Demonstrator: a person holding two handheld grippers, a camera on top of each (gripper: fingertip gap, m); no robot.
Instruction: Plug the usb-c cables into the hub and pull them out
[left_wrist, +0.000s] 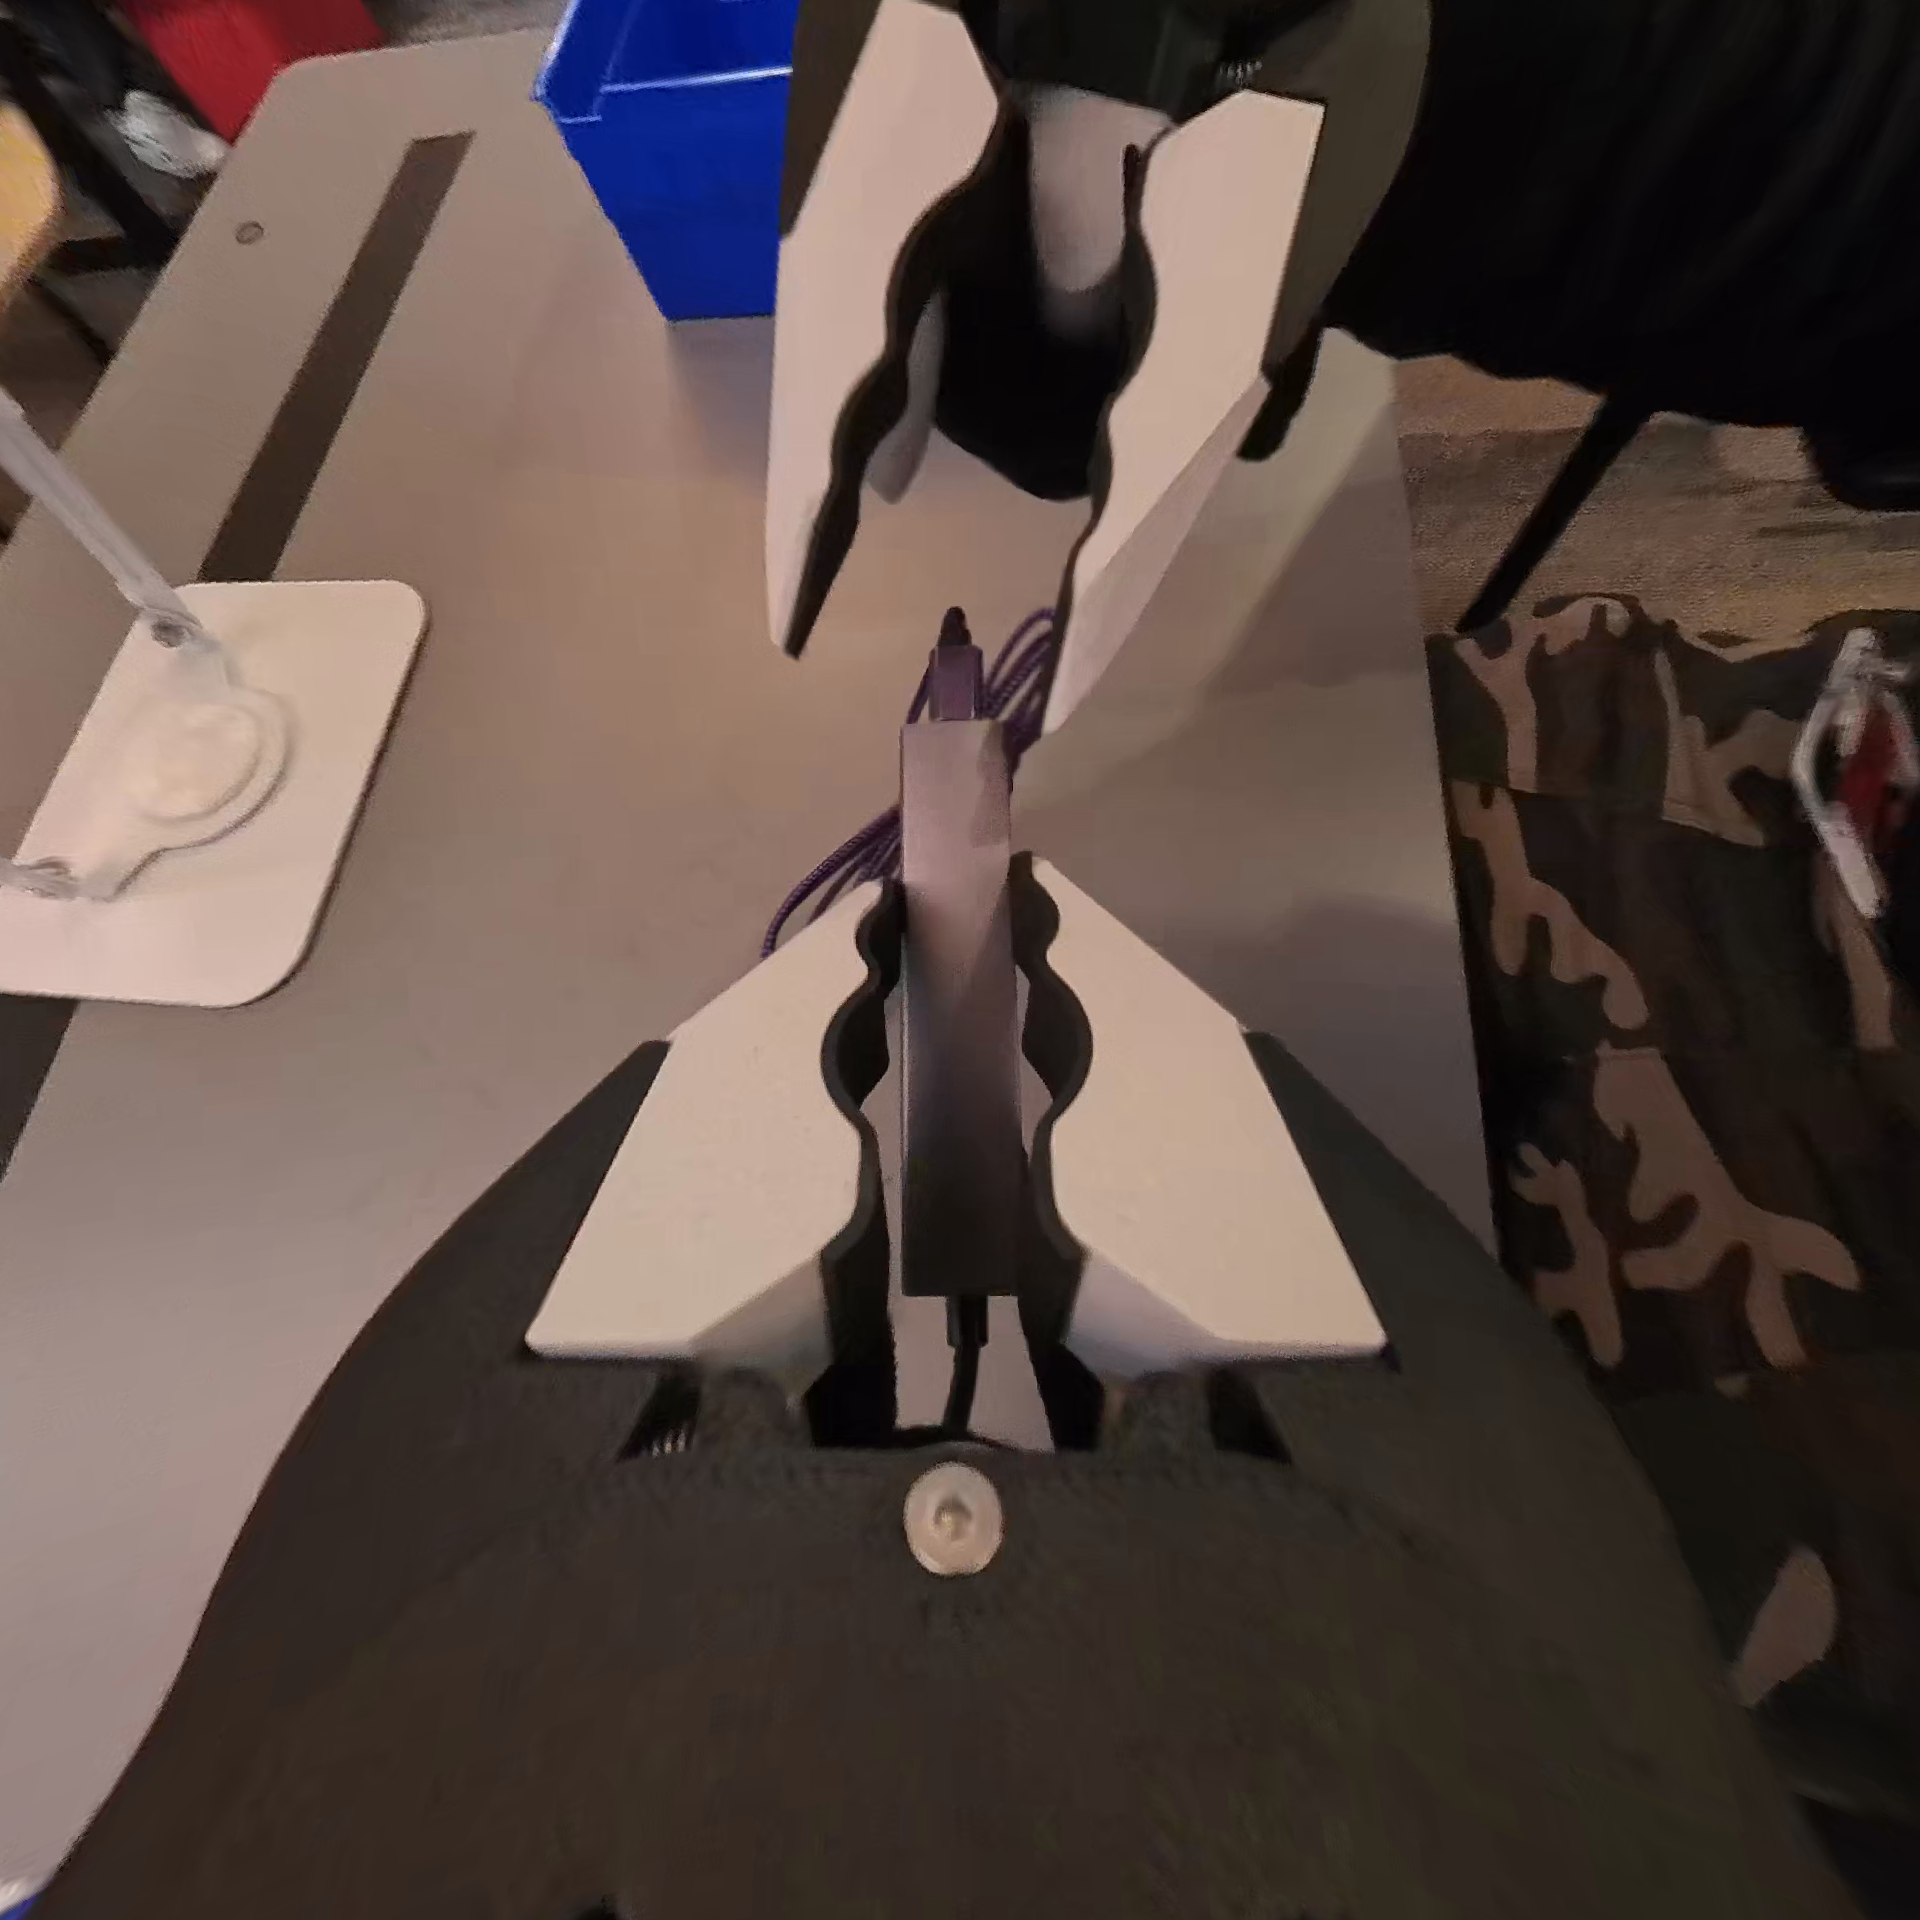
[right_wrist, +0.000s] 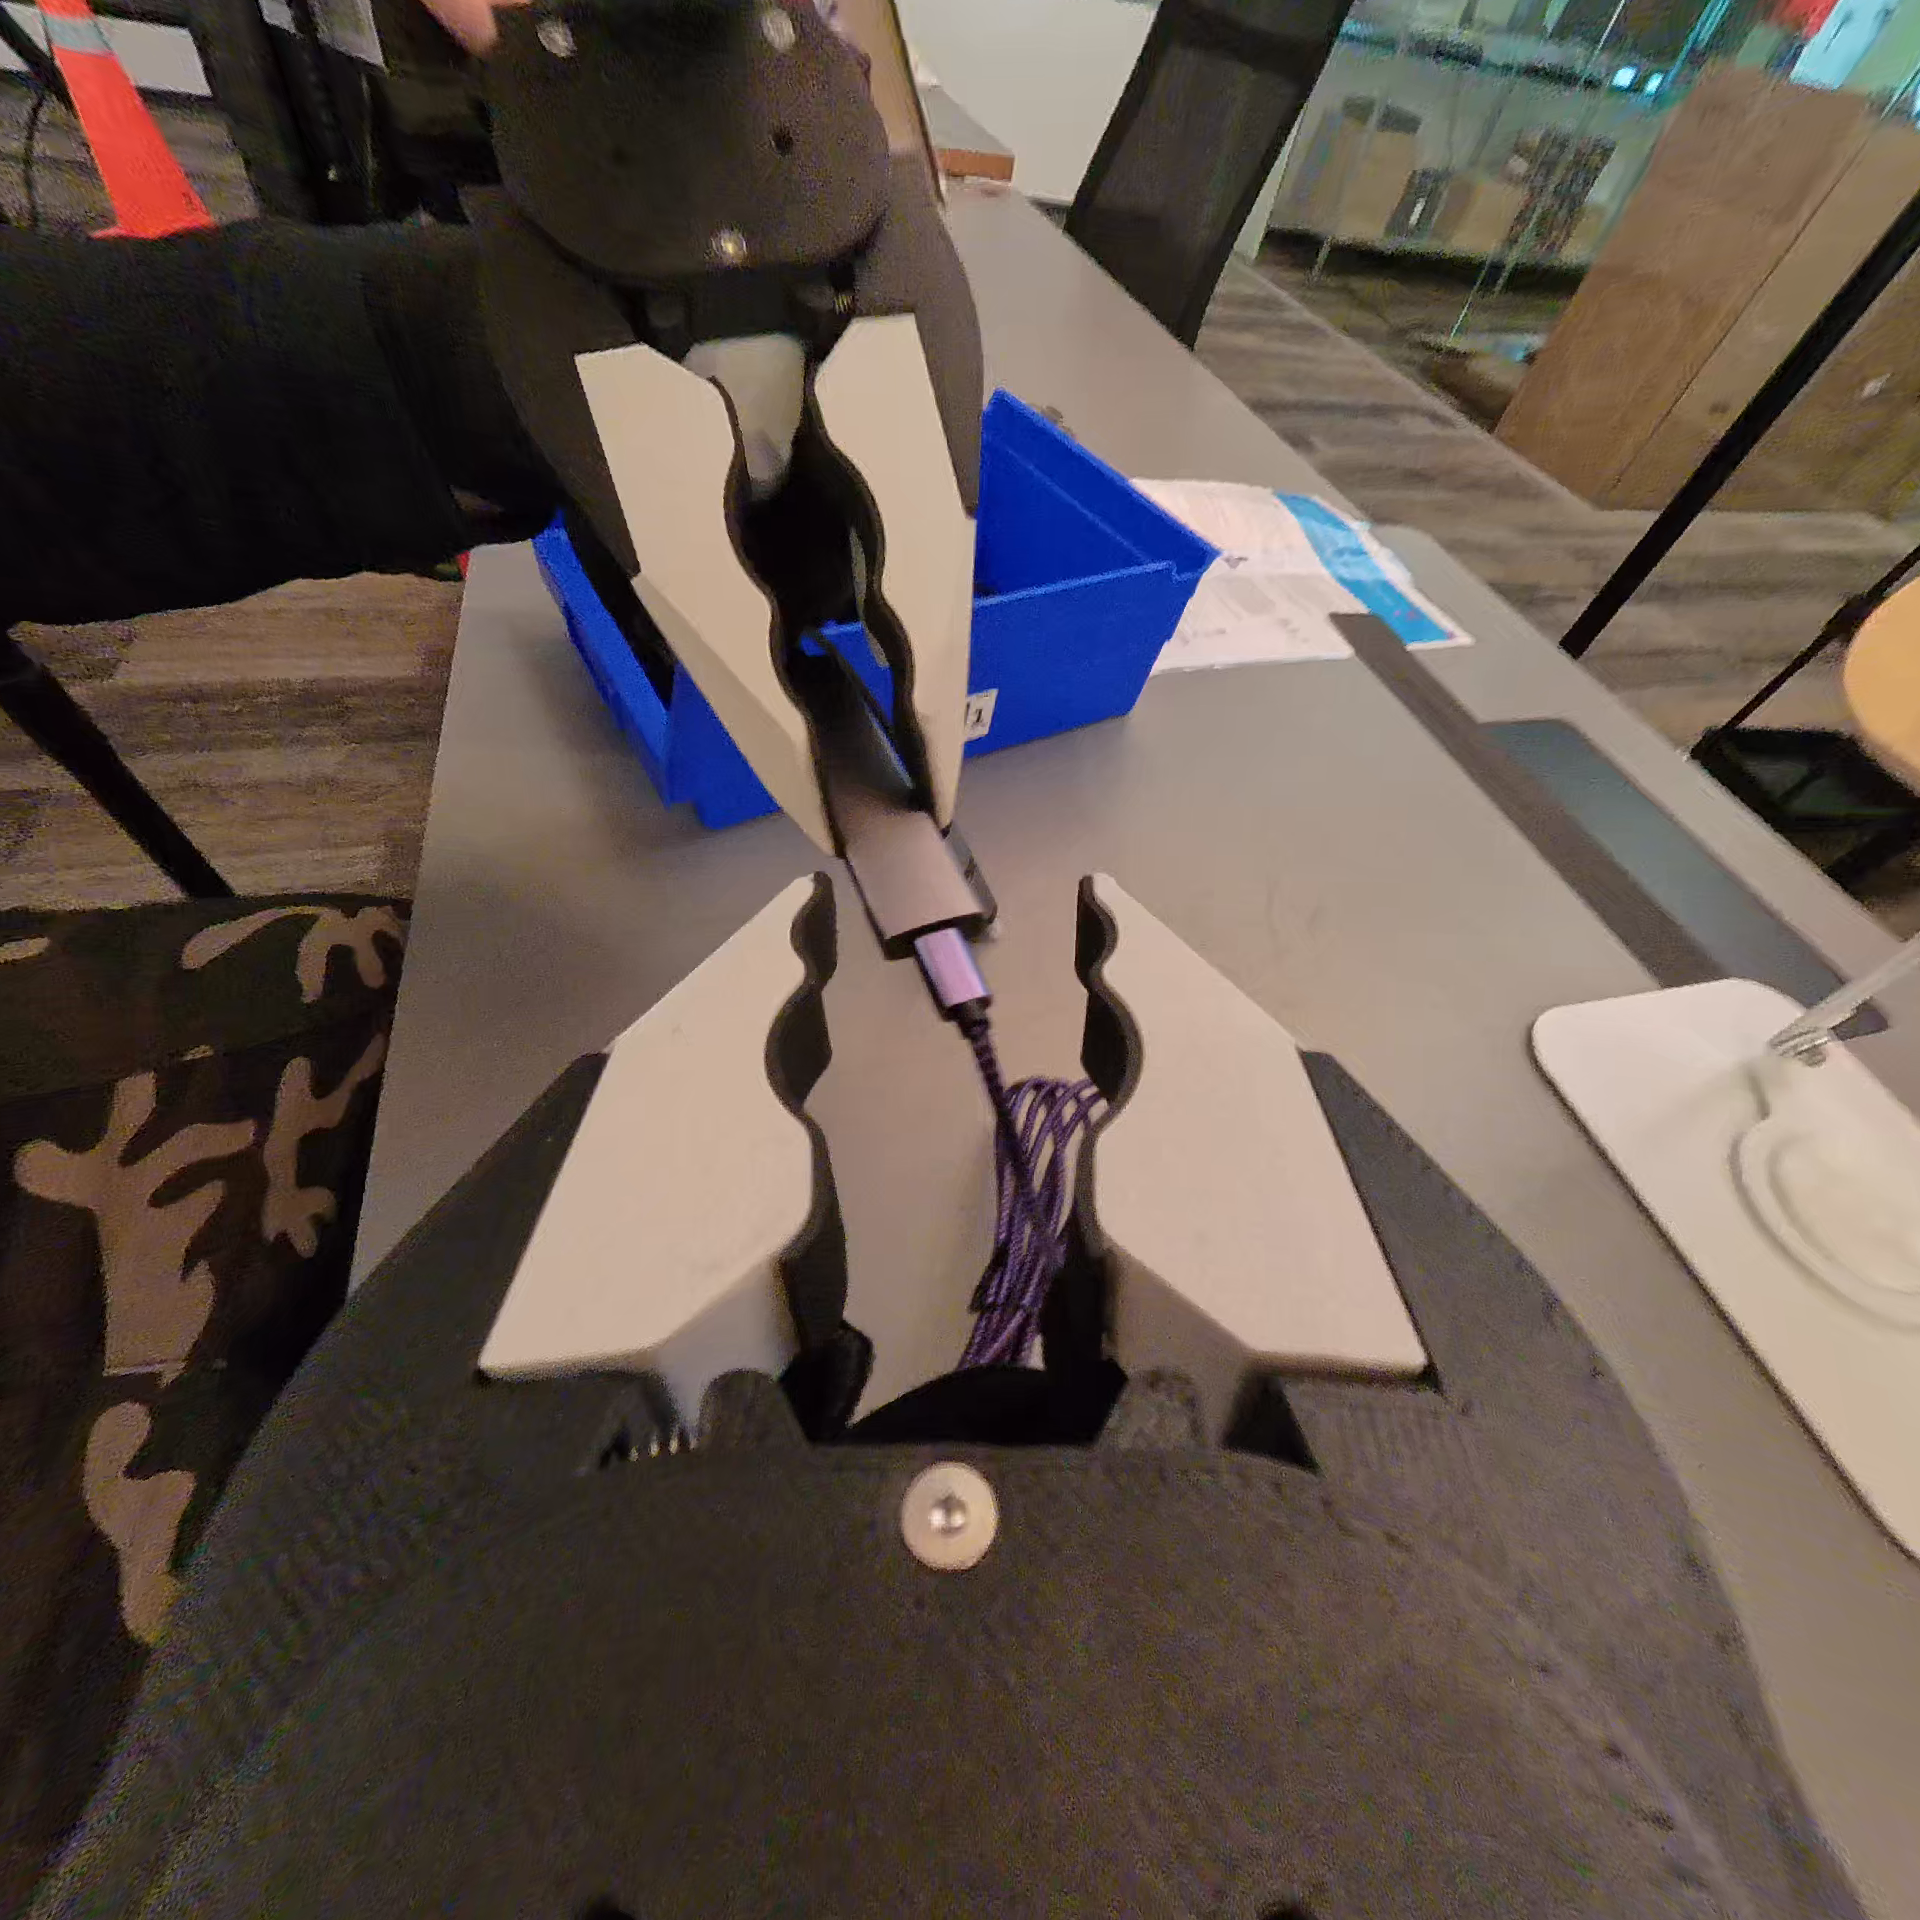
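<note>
Surface: grey table (right_wrist: 1299, 831); blue bin (right_wrist: 1081, 613) behind
Left gripper (left_wrist: 956, 883): clenched on the hub (left_wrist: 956, 987); braces it against the pull
Right gripper (right_wrist: 956, 894): spread wide around the purple cable (right_wrist: 1023, 1174); plug (right_wrist: 948, 961) seated in the hub, ungrasped

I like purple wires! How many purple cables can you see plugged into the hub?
1. The purple cable is plugged into the end of the hub, between the right gripper's open fingers. The hub's other sides are hidden, so more could be there.
</note>
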